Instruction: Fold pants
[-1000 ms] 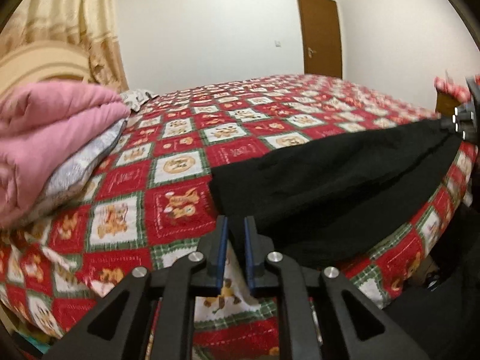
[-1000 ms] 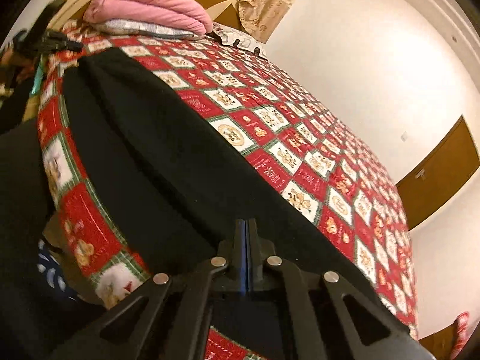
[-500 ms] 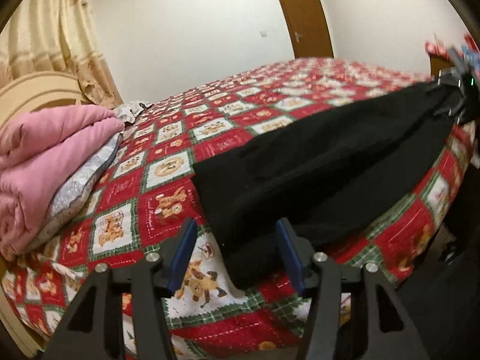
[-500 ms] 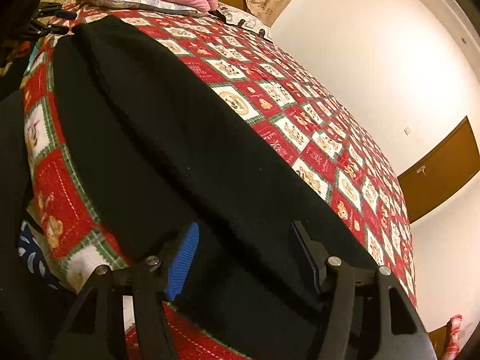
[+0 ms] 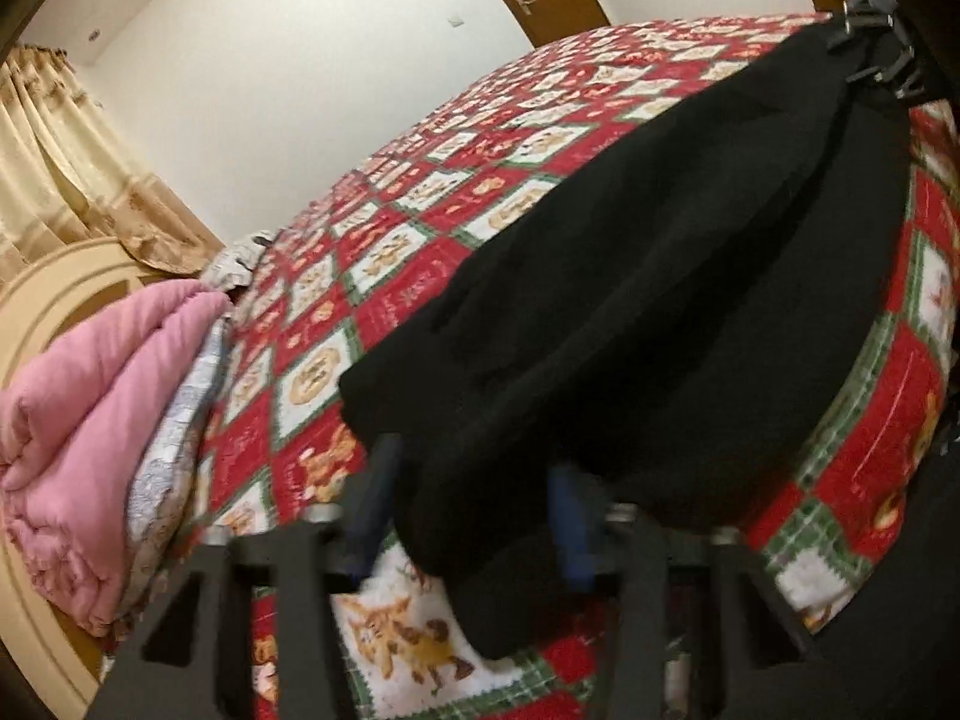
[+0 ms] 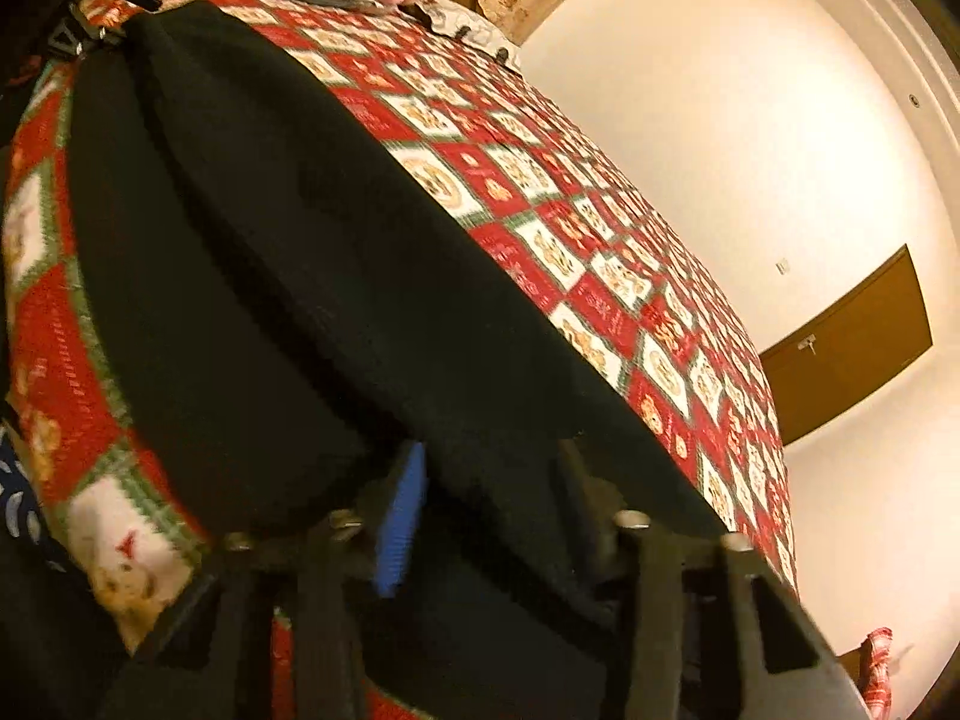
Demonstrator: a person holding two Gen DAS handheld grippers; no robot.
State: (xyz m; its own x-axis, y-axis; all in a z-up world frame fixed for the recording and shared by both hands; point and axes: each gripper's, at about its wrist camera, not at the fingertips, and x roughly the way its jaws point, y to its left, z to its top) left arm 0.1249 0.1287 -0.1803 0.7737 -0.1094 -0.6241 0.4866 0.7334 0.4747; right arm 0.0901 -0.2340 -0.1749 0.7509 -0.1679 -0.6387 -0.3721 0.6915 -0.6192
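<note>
Black pants (image 5: pixel 648 312) lie stretched along the near edge of a bed with a red, white and green patchwork quilt (image 5: pixel 420 204). My left gripper (image 5: pixel 474 510) is open, its blue-padded fingers straddling one end of the pants. My right gripper (image 6: pixel 486 510) is open too, its fingers either side of the other end of the pants (image 6: pixel 288 276). Each gripper shows small at the far end of the pants in the other's view: the right one in the left wrist view (image 5: pixel 870 30), the left one in the right wrist view (image 6: pixel 96 12).
A folded pink blanket (image 5: pixel 90 396) lies on a grey-white pillow (image 5: pixel 174 420) by the cream headboard (image 5: pixel 48 282). Beige curtains hang behind. A brown door (image 6: pixel 852 342) is in the far white wall. The quilt drops off the bed edge (image 6: pixel 54 348).
Both grippers went from shut to open. Both have moved forward so that their fingers now straddle the ends of the pants.
</note>
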